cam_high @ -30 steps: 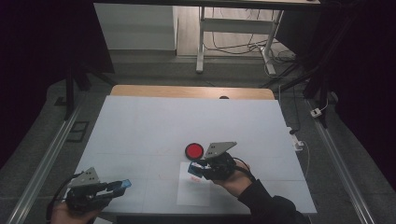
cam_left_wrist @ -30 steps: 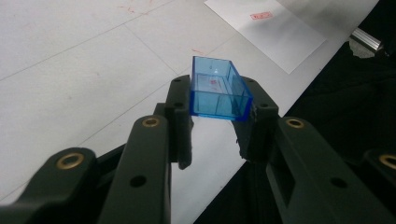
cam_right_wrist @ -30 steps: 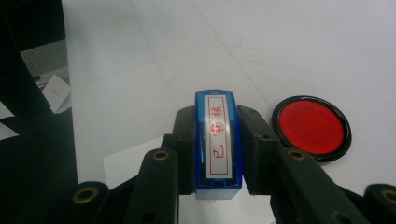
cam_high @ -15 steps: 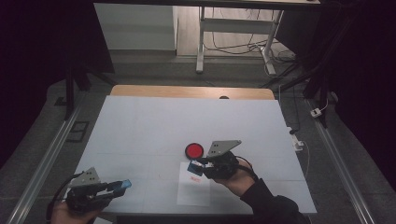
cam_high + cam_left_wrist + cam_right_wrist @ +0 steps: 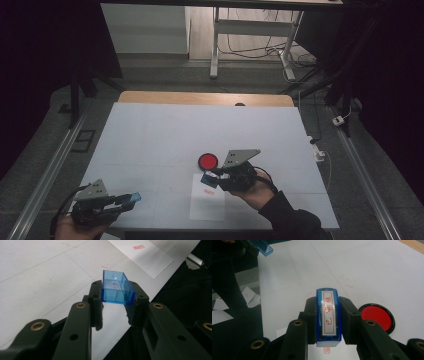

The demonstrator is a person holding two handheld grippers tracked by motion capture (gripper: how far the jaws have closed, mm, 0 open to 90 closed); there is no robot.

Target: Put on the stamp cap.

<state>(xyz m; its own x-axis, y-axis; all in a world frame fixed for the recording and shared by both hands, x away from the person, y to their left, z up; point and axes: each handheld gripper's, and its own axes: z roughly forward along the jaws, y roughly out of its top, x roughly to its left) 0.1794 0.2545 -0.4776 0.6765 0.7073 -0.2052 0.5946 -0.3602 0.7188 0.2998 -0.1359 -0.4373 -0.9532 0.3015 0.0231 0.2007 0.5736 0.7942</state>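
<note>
My right gripper [image 5: 328, 306] is shut on a blue stamp [image 5: 328, 315] with red characters on its white face; in the high view the stamp [image 5: 208, 181] hangs just above a white sheet of paper [image 5: 207, 205]. A round red ink pad [image 5: 208, 161] lies just beyond it on the table, also seen as the ink pad [image 5: 376, 316] to the right of the jaws. My left gripper [image 5: 116, 293] is shut on the stamp's clear blue cap [image 5: 116, 288], held near the table's front left corner, where the cap [image 5: 132, 198] shows in the high view.
The white table top [image 5: 200, 130] has a wooden strip along its far edge. The paper [image 5: 142, 253] carries a small red stamped mark [image 5: 138, 247]. Metal rails run along both sides of the table, and cables lie on the floor to the right.
The right gripper has shifted slightly with the stamp, staying over the top of the paper. The left gripper has kept still with the cap.
</note>
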